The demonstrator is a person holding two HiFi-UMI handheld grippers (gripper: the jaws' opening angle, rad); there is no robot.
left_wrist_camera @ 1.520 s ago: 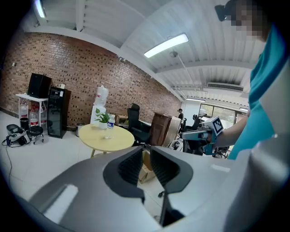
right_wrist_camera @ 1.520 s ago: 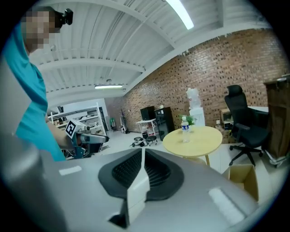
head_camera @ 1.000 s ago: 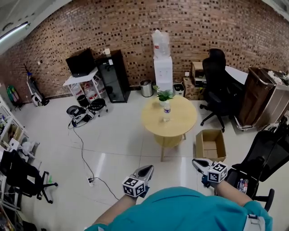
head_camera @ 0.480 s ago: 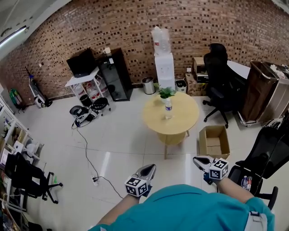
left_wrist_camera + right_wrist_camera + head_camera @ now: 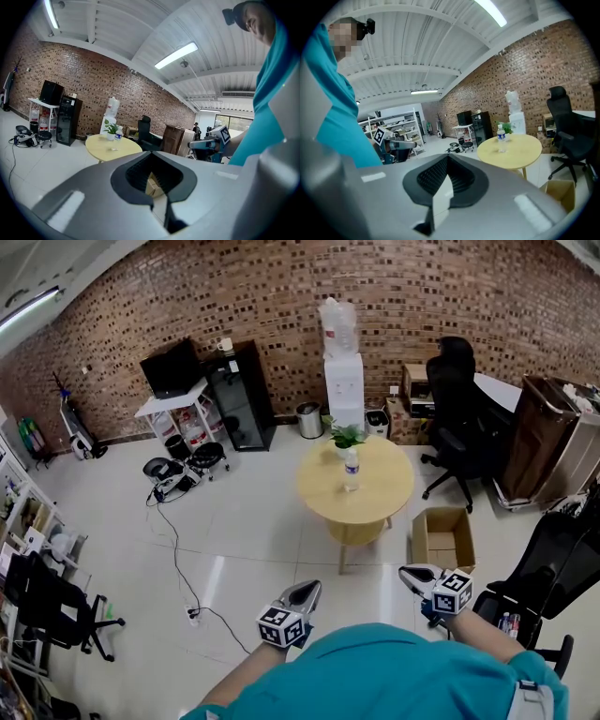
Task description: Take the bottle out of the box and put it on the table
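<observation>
Already upright on the round wooden table (image 5: pixel 380 501), the bottle (image 5: pixel 351 468) stands near the table's far edge, just in front of a potted plant (image 5: pixel 347 438). The open cardboard box (image 5: pixel 418 542) sits on the floor near the table's right edge. Well short of both, the left gripper (image 5: pixel 314 585) and right gripper (image 5: pixel 404 571) are held before the person's teal shirt (image 5: pixel 375 681), each with its 2 jaws closed together on nothing.

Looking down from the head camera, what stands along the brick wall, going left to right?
Black screen on a white stand → black cabinet → small bin → water dispenser → black office chair → brown wooden cabinet.
</observation>
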